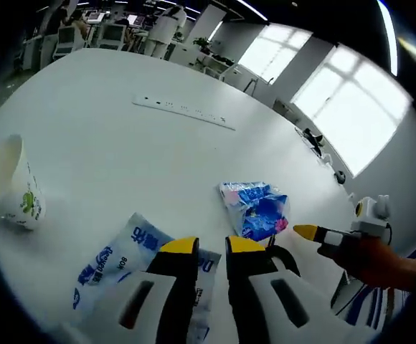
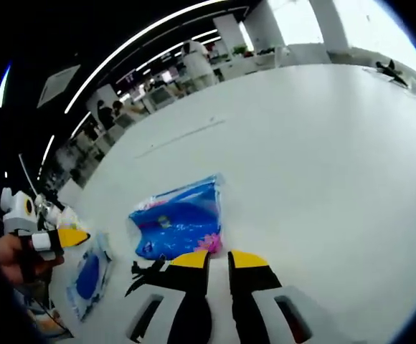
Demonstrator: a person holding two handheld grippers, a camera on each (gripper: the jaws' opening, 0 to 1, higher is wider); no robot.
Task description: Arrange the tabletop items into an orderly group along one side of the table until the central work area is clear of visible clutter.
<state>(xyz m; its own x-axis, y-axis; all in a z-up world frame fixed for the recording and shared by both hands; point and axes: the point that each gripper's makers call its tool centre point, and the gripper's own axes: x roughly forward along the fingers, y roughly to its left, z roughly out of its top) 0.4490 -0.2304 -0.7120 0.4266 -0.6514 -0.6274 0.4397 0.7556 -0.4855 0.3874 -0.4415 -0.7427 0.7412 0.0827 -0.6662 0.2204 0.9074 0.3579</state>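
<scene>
A white-and-blue tissue packet (image 1: 118, 265) lies flat on the white table (image 1: 122, 143), partly under my left gripper (image 1: 211, 247), whose yellow-tipped jaws stand close together with nothing seen between them. A crinkled blue snack packet (image 1: 254, 208) lies just beyond. In the right gripper view the same blue packet (image 2: 176, 222) sits straight ahead of my right gripper (image 2: 219, 259), jaws shut and empty. The tissue packet (image 2: 90, 276) lies at the left there, with the left gripper (image 2: 70, 236) over its far end. The right gripper (image 1: 307, 231) enters the left gripper view from the right.
A white paper cup (image 1: 11, 186) with a green print stands tilted at the left. A long white strip (image 1: 183, 111) lies flat farther off on the table. A small black piece (image 2: 145, 274) rests by the blue packet. Desks, people and windows lie beyond the table.
</scene>
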